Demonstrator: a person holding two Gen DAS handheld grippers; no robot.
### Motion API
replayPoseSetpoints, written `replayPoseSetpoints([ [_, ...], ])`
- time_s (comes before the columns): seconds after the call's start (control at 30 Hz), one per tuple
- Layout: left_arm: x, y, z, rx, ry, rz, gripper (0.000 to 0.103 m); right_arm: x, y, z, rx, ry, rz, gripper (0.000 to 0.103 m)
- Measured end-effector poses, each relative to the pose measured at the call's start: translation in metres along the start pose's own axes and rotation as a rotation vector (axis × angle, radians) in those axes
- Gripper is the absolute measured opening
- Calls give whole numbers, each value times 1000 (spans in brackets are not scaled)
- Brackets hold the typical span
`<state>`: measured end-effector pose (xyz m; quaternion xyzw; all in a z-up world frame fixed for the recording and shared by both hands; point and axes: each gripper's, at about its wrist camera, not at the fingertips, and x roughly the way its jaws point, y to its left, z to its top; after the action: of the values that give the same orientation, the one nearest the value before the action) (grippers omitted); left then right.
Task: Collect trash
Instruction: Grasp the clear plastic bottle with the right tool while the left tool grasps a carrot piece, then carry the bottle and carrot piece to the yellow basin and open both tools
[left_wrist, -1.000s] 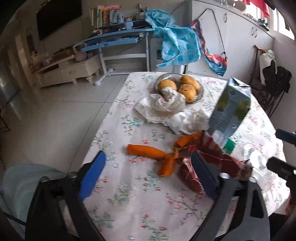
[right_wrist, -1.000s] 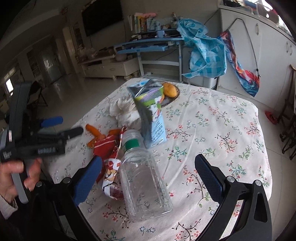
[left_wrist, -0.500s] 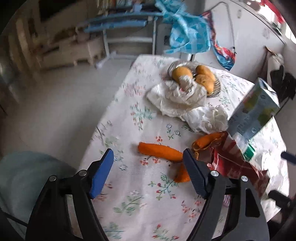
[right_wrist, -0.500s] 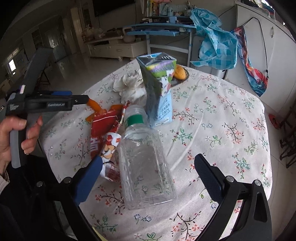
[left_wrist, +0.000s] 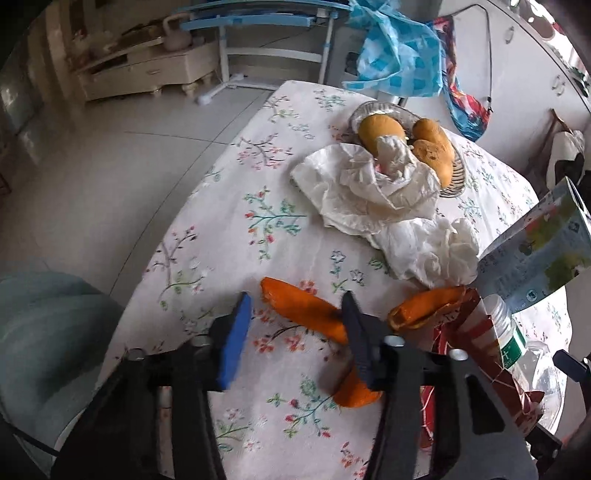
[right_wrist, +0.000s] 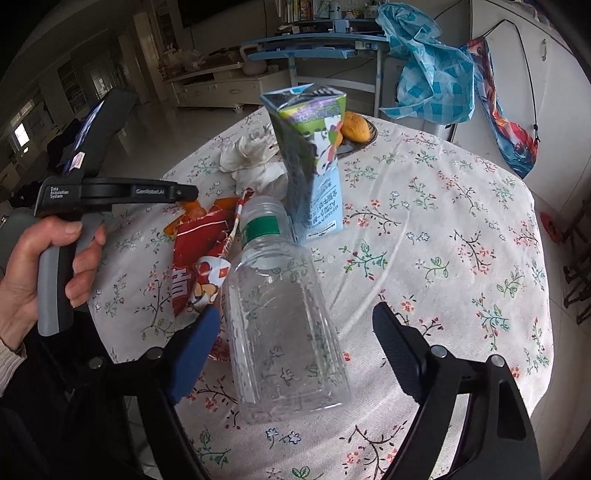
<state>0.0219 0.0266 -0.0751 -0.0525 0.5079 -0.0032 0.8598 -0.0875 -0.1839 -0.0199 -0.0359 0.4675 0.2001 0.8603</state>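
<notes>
1. Inspecting through the left wrist camera, I find the left gripper (left_wrist: 295, 325) pointed steeply down over the floral tablecloth (left_wrist: 229, 206), its jaws closing. An orange peel strip (left_wrist: 303, 310) lies partly between them; its near end meets the dark right-hand finger, while the blue pad (left_wrist: 234, 343) stands clear of it. I record no grip yet.
2. A second peel piece (left_wrist: 424, 308) lies just right of the first, against a torn red snack wrapper (left_wrist: 465, 332). A third orange piece (left_wrist: 354, 391) shows below the dark finger.
3. Crumpled white tissue (left_wrist: 373, 192) sits farther back, touching a metal dish (left_wrist: 376, 109) that holds yellow-orange fruit (left_wrist: 380, 129).
4. From the right wrist camera, I see the right gripper (right_wrist: 295, 343) with jaws wide and closing. A clear plastic bottle (right_wrist: 280, 325) with a green label band lies on its side between them. Neither pad presses on it; whether the blue pad brushes the bottle wall, I cannot tell.
5. The bottle neck points at an upright, dented milk carton (right_wrist: 314, 162), just beside it.
6. The red wrapper lies left of the bottle, touching it.
7. A person's hand (right_wrist: 40, 266) grips the left gripper's handle at the left edge.
</notes>
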Motion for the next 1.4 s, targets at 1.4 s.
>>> replayPoseSetpoints([
  [1.4,-14,-7,-11,124,20,-87,35,11,-26,-7,79,62,-21,56],
])
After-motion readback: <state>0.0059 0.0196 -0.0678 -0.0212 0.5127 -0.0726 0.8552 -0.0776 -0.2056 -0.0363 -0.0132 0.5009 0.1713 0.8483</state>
